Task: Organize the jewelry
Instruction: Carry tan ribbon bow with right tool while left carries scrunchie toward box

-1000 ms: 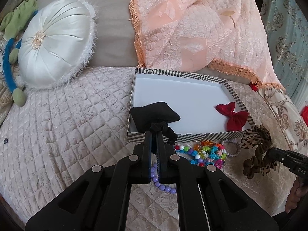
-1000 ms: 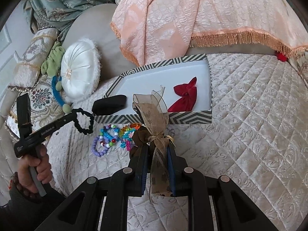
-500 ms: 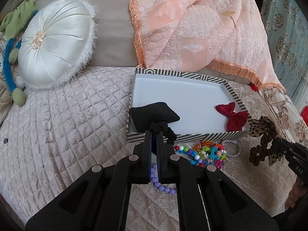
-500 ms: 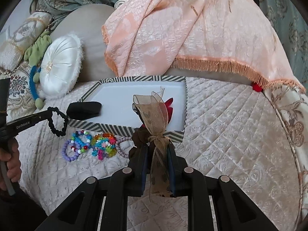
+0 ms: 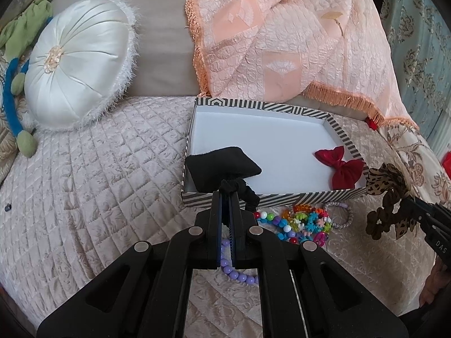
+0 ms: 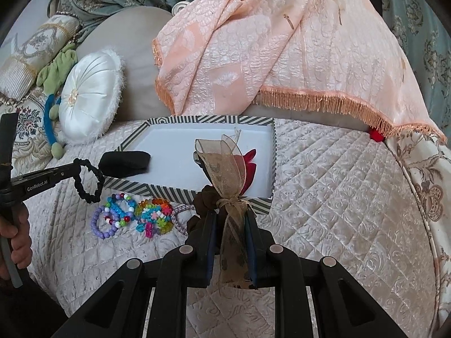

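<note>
Jewelry box (image 5: pixel 197 129) sat on the quilted bed (image 5: pixel 98 174), beaded bracelets (image 6: pixel 132 217) just in front of it.
Left tongs (image 5: pixel 224 197) were clamped on a black scrunchie (image 6: pixel 88 181) at the box's near wall; right tongs (image 6: pixel 230 225) pinched a leopard-print ribbon bow (image 6: pixel 225 171) over the box's near-right corner.

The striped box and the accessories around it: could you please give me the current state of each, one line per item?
Striped box: open, lidless.
Black pouch: lying in the box.
Red bow: lying in the box.
Black scrunchie: pinched in left hand-held gripper, lifted.
Leopard ribbon bow: clamped in right hand-held gripper, lifted.
Bead bracelets: loose on the bedspread.
</note>
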{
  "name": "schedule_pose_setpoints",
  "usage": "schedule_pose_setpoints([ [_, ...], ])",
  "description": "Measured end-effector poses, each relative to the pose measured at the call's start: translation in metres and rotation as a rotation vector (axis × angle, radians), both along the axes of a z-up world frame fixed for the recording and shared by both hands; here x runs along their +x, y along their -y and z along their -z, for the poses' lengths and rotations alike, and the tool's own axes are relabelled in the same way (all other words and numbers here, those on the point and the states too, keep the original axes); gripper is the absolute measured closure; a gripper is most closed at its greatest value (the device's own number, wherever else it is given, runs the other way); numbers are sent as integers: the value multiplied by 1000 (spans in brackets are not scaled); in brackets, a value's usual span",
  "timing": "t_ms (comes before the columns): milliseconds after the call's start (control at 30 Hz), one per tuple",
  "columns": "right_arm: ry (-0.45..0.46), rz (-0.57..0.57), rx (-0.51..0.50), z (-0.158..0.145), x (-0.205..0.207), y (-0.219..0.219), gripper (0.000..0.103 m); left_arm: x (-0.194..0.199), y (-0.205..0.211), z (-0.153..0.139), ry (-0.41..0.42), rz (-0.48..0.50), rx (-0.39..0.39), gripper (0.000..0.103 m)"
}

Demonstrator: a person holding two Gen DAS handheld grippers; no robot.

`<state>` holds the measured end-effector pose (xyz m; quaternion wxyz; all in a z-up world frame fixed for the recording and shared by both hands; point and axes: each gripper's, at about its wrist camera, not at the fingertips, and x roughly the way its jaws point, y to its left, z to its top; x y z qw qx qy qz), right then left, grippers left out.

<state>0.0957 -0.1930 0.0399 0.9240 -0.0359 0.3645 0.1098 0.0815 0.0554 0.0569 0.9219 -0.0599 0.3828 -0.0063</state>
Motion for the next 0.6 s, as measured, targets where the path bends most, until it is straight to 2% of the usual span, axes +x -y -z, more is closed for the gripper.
schedule_pose_setpoints([
  [600, -1, -3, 2, 1, 1, -1, 86, 0, 2, 0, 0, 2, 2, 100],
])
